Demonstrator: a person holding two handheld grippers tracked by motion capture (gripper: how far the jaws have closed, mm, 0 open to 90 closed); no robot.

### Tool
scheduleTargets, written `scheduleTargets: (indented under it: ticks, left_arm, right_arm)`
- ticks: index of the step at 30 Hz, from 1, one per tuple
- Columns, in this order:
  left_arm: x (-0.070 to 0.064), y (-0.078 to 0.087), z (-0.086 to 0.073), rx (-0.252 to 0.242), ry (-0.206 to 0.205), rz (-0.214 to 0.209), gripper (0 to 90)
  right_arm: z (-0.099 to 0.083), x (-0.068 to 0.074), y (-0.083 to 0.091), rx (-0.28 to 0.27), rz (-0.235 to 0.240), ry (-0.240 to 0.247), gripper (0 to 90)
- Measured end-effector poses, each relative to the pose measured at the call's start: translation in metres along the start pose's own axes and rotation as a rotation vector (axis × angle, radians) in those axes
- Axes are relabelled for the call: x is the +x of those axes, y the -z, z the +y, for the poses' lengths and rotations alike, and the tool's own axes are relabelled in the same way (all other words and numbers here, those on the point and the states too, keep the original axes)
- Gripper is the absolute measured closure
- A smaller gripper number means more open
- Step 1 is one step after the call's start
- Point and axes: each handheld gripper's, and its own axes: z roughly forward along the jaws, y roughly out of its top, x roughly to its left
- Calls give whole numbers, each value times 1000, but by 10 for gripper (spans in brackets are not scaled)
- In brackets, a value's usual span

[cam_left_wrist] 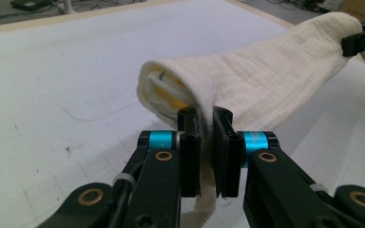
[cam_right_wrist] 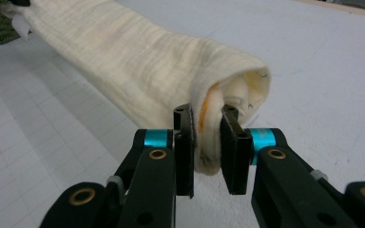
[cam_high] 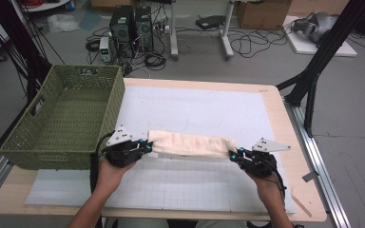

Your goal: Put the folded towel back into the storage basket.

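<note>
Both tongs grip the same folded cream cloth (cam_high: 190, 144), one at each end. Left tongs (cam_high: 146, 147) pinch the cloth's left end; in the left gripper view the two black jaws are pressed together on a fold of fabric (cam_left_wrist: 247, 90), with a loose tail hanging down between them. Right tongs (cam_high: 233, 155) pinch the right end; in the right gripper view the jaws clamp the cloth's thick folded edge (cam_right_wrist: 138, 61), an orange streak showing at the fold. Cloth stretches as a long, sagging roll between the two tongs, over the white gridded mat (cam_high: 195, 185). Whether its middle touches the mat, cannot tell. Green woven basket (cam_high: 62, 118) sits just beyond and to the outer side of the left tongs, at the table's (cam_high: 280, 109) left edge.
</note>
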Motion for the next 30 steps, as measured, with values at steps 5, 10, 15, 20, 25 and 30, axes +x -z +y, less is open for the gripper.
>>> scheduleTargets:
  ticks: [5, 10, 15, 20, 25, 30]
  left_arm:
    - [-2, 9, 10, -27, -17, 3, 823]
    - [-2, 23, 23, -66, -32, 13, 823]
    - [-1, 38, 34, -83, -52, 26, 822]
    - [0, 53, 41, -101, -65, 41, 821]
    - [0, 66, 49, -124, -78, 59, 821]
    - [2, 76, 52, -135, -87, 72, 822]
  right_arm:
    - [13, -1, 2, -21, -10, 17, 781]
    - [34, -1, 1, -48, -17, 45, 781]
    - [54, 0, -3, -59, -10, 73, 782]
    - [75, 1, -9, -76, -6, 99, 781]
    - [97, 3, -18, -94, -14, 120, 783]
    - [115, 5, -29, -95, -21, 143, 785]
